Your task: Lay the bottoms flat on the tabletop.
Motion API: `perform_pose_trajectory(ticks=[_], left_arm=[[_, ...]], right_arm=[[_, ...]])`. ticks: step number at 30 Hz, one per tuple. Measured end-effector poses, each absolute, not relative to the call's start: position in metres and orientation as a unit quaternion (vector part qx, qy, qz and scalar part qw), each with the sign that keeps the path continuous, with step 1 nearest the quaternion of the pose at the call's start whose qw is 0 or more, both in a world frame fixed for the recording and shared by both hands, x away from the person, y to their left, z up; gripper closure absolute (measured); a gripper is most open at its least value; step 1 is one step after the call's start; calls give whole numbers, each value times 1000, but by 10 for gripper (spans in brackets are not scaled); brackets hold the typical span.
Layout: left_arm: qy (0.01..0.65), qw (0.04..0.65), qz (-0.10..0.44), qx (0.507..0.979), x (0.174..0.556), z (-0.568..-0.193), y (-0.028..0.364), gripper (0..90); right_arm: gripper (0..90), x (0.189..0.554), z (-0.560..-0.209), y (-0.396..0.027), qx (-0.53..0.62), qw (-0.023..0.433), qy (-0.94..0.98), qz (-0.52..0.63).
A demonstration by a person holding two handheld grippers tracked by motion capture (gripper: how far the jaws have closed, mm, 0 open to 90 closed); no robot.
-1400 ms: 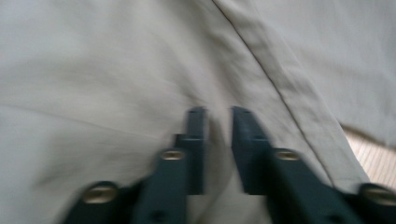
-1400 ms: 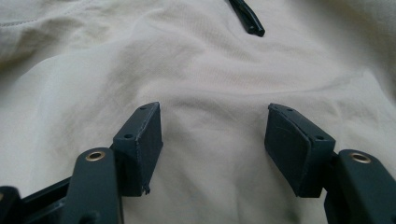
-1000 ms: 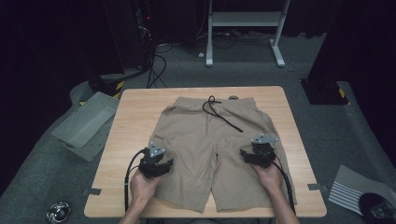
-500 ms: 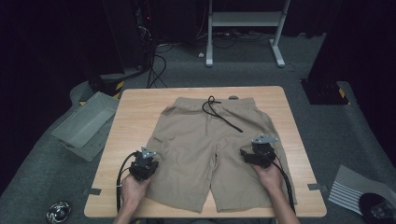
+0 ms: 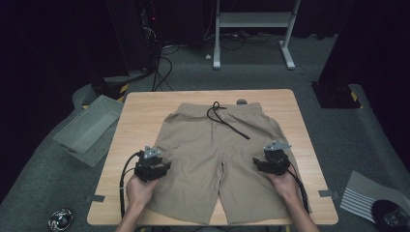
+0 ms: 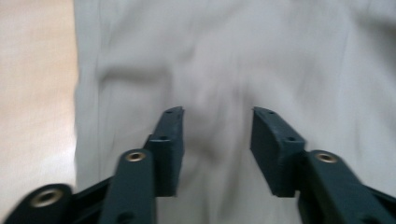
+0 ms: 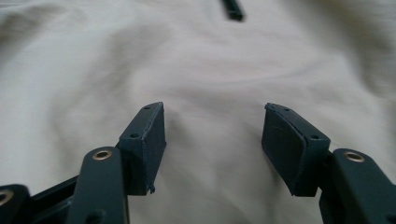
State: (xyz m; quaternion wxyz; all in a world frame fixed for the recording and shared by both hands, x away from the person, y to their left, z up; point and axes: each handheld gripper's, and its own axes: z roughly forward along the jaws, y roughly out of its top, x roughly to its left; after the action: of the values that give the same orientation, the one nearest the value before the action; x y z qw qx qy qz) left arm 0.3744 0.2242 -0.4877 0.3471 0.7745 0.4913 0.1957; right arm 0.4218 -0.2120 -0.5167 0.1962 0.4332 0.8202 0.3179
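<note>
Khaki shorts (image 5: 217, 159) lie flat on the wooden table (image 5: 140, 116), waistband away from me, with a black drawstring (image 5: 227, 121) on top. My left gripper (image 5: 162, 166) hovers over the outer edge of the left leg. Its jaws have just been opening and stand open over wrinkled cloth (image 6: 233, 56), with nothing pinched between them (image 6: 217, 112). My right gripper (image 5: 257, 164) is over the outer side of the right leg. Its jaws have just been closing a little but remain open (image 7: 215, 107) above the fabric (image 7: 187, 56). The drawstring end (image 7: 232, 10) lies beyond them.
A grey plastic bin (image 5: 89, 128) sits on the floor by the table's left side. A small grey round thing (image 5: 241, 102) rests at the table's far edge behind the waistband. A white stand (image 5: 251, 29) and cables lie on the floor beyond. Bare wood (image 6: 32, 93) borders the left leg.
The left gripper has shifted slightly outward toward the left leg's edge. The right gripper has stayed in place over the right leg.
</note>
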Motion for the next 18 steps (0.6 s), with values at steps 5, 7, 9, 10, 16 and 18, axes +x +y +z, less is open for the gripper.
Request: perform_pose_trajectory(ticks=[5, 7, 9, 10, 16, 18], left_arm=[[494, 342, 203, 774, 402, -496, 212, 511], [492, 314, 213, 783, 407, -503, 211, 536], [492, 294, 218, 790, 408, -509, 213, 556], [494, 287, 220, 791, 407, -512, 214, 570], [513, 293, 204, 781, 406, -516, 232, 584], [513, 286, 206, 782, 405, -514, 232, 588]], right_arm=[[407, 424, -518, -225, 438, 184, 819, 320], [401, 424, -518, -230, 433, 185, 822, 321], [401, 425, -520, -239, 429, 187, 820, 331], [399, 427, -521, -243, 427, 190, 818, 335], [347, 448, -520, -257, 445, 192, 812, 327], [346, 450, -518, -254, 454, 189, 812, 315]])
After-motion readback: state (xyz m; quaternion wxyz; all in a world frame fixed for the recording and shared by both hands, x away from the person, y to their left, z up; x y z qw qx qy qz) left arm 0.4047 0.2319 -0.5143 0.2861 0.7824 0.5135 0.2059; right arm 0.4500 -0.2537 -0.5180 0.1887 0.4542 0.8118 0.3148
